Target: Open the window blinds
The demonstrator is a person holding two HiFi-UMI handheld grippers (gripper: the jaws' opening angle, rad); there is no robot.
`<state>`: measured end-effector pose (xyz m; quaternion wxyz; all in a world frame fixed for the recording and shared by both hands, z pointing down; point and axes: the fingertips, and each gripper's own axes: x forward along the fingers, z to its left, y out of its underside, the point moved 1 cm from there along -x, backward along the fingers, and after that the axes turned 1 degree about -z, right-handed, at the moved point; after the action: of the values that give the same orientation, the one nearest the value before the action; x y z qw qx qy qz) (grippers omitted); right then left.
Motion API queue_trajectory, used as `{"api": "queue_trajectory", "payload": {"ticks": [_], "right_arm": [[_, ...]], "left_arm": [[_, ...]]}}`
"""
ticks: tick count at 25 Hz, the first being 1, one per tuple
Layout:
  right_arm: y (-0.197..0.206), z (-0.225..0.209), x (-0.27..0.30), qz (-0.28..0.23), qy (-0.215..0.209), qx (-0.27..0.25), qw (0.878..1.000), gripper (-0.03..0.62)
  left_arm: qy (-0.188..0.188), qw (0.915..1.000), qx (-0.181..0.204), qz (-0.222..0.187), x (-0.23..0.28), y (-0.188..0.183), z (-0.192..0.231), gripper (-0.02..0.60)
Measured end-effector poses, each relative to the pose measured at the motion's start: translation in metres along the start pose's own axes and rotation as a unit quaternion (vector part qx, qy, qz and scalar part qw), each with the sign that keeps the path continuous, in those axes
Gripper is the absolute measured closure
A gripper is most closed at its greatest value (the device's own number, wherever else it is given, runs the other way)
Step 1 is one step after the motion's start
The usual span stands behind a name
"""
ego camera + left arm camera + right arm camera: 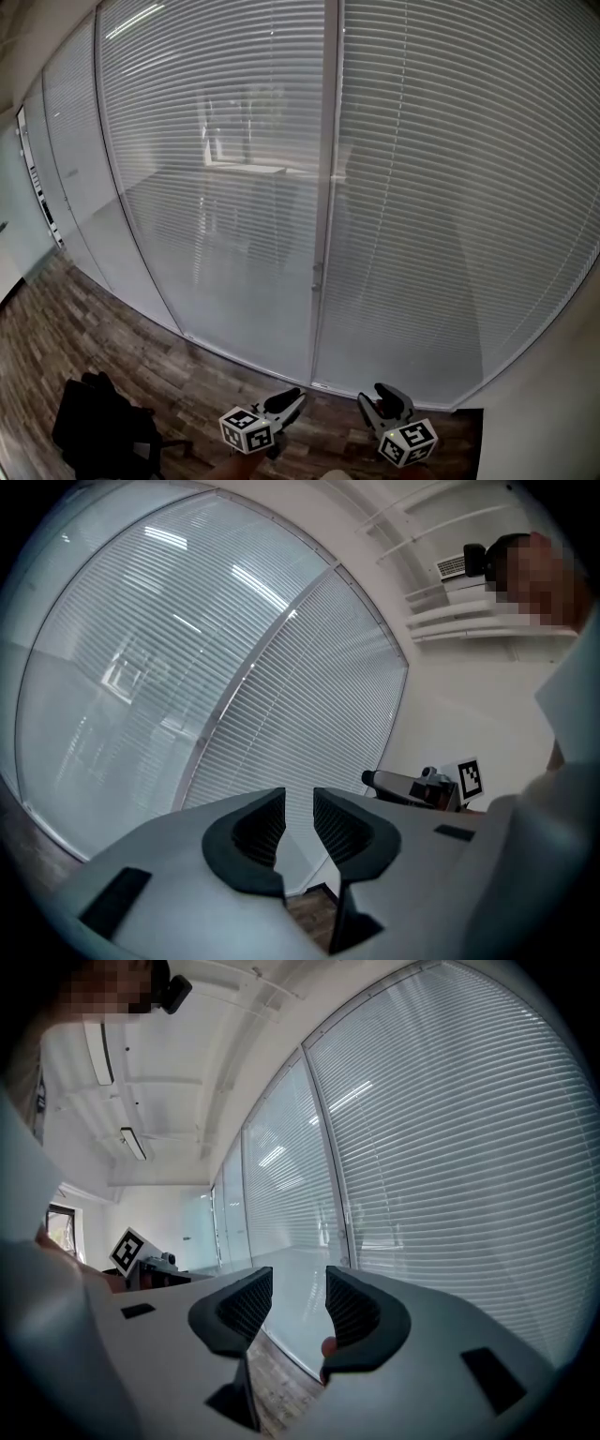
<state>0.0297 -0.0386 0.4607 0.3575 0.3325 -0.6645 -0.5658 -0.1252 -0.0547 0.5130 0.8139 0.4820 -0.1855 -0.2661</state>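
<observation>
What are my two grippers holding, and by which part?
Nothing is held. The left gripper is closed with nothing in it; the right gripper stands open, only the blinds beyond its jaws.

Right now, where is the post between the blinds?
In the head view, the post runs up just right of centre, between the left blind and the right blind.

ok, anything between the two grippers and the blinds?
Only a strip of bare wooden floor, as the head view shows. The left gripper and right gripper both face the blinds, with nothing between their jaws.
</observation>
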Motion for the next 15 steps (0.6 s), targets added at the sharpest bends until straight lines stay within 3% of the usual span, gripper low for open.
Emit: {"api": "queue_trajectory", "payload": {"ticks": [10, 15], "right_arm": [[0.003, -0.071, 0.052, 0.007, -0.036, -0.005, 0.999, 0.422], [-0.020, -0.099, 0.066, 0.013, -0.063, -0.016, 0.998, 0.421]], "left_arm": [[-0.032, 0.9995, 0.006, -0.006, 0.073, -0.013, 0.037, 0.491], [-0.047, 0.9987, 0.013, -0.013, 0.112, -0.039, 0.035, 0.491]]}}
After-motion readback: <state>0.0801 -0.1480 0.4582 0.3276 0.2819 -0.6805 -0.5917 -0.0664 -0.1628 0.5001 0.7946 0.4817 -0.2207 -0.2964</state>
